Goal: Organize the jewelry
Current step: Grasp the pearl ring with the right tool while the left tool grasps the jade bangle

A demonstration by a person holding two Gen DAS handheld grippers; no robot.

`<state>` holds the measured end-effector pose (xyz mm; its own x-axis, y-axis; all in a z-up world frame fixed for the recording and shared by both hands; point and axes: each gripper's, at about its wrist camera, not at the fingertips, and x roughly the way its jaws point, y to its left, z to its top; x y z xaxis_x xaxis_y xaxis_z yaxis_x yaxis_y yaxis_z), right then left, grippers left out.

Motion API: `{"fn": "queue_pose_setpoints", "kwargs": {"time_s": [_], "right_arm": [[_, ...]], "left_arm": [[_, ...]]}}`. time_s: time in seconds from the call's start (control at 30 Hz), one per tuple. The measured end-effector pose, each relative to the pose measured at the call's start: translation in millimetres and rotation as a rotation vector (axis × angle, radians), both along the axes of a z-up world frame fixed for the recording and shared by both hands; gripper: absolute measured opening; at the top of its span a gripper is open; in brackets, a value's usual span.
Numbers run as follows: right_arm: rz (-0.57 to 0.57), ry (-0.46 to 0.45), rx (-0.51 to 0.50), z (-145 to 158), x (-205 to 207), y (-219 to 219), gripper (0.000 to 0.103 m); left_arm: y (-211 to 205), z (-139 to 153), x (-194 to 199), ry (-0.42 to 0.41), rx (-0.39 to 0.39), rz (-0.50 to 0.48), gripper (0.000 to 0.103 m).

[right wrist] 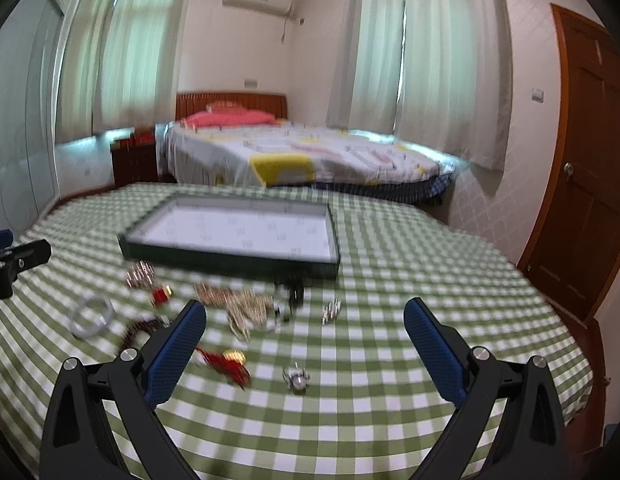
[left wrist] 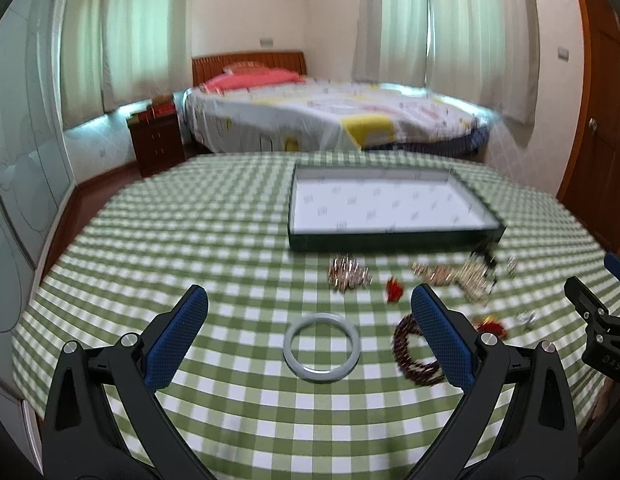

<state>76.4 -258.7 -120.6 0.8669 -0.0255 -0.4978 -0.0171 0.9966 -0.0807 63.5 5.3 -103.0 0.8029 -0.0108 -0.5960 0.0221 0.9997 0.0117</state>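
Both tongs gape wide, holding nothing. Your left tongs (left wrist: 310, 322) frame the pale grey bangle ring (left wrist: 321, 347), lying flat on the green-checked surface (left wrist: 230, 240) dead ahead between the fingers; left is nearer it. Your right tongs (right wrist: 306, 330) face a small silver ring (right wrist: 296, 378) and red tasselled charm (right wrist: 226, 364). Beyond the scattered pieces, the dark-rimmed white-lined tray (left wrist: 389, 236) waits, apparently unfilled.
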Motion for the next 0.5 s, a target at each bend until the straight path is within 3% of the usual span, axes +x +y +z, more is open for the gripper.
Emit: {"fn": "queue_pose_setpoints", "kwargs": {"time_s": [0.2,0.5], "right_arm": [[0.006,0.073,0.05,-36,17,-11,0.097],[-0.039,0.131,0.095,-60,34,-20,0.096]], "left_arm": [[3,-39,26,0.09,0.008,0.012,0.099],[3,-79,51,0.184,0.028,0.019,0.099]]}}
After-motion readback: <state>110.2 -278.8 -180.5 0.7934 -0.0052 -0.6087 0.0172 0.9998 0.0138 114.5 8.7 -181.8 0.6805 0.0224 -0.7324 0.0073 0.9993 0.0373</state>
